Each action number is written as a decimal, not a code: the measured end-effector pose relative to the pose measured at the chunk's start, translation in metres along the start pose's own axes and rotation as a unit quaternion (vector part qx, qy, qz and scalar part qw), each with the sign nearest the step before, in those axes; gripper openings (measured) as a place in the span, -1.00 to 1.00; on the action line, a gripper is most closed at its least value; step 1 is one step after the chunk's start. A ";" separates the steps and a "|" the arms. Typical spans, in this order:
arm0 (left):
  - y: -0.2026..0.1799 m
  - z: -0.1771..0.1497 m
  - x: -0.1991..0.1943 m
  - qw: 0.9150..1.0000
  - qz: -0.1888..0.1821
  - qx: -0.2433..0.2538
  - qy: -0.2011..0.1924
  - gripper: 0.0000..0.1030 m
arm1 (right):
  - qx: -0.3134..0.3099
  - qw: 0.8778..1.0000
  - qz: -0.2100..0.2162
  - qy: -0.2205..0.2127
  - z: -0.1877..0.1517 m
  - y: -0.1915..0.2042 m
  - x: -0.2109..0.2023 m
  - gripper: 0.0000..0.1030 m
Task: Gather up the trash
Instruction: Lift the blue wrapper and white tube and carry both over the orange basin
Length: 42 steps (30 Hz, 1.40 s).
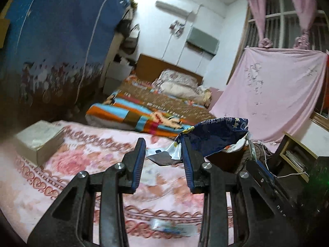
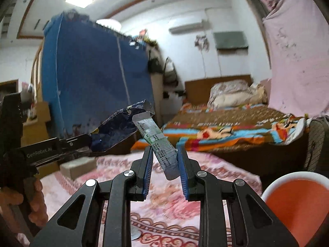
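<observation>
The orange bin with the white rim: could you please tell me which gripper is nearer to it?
Right. The orange bin sits just beside the right gripper, which holds a green-and-white sachet. The left gripper, gripping a blue wrapper, is on the far side.

Left gripper (image 1: 163, 147) and right gripper (image 2: 163, 154) raised, near level, jaws narrowed, each pinching wrapper.

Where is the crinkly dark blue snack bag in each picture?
Left wrist view: the blue snack bag is right of centre, hanging from the left claw.
Right wrist view: the same bag is left of centre, held from the left edge.
Shared landmark: the striped blanket on the far bed.
</observation>
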<state>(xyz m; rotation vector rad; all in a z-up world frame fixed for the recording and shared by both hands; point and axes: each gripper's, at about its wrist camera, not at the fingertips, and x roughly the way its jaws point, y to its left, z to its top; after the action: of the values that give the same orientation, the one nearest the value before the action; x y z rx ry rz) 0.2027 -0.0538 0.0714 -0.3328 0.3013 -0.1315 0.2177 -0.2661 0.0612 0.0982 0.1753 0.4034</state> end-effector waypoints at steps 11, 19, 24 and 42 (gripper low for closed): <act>-0.069 -0.001 -0.003 0.995 -0.039 0.071 -0.053 -0.62 | 0.017 0.995 -0.059 -0.074 0.013 -0.035 -0.046 -0.57; -0.106 -0.003 -0.002 0.990 -0.069 0.099 -0.077 -0.61 | 0.036 0.985 -0.120 -0.120 0.019 -0.062 -0.077 -0.56; -0.127 -0.008 0.003 0.987 -0.087 0.115 -0.076 -0.61 | 0.057 0.978 -0.155 -0.131 0.019 -0.083 -0.090 -0.55; -0.191 -0.041 0.042 0.984 -0.127 0.119 0.039 -0.55 | 0.122 0.961 -0.217 -0.120 0.015 -0.125 -0.107 -0.51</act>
<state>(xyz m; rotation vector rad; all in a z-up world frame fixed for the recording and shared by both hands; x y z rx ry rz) 0.2150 -0.2530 0.0879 -0.1285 0.3152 -0.4297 0.1711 -0.4241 0.0755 0.3439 0.0033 -0.0727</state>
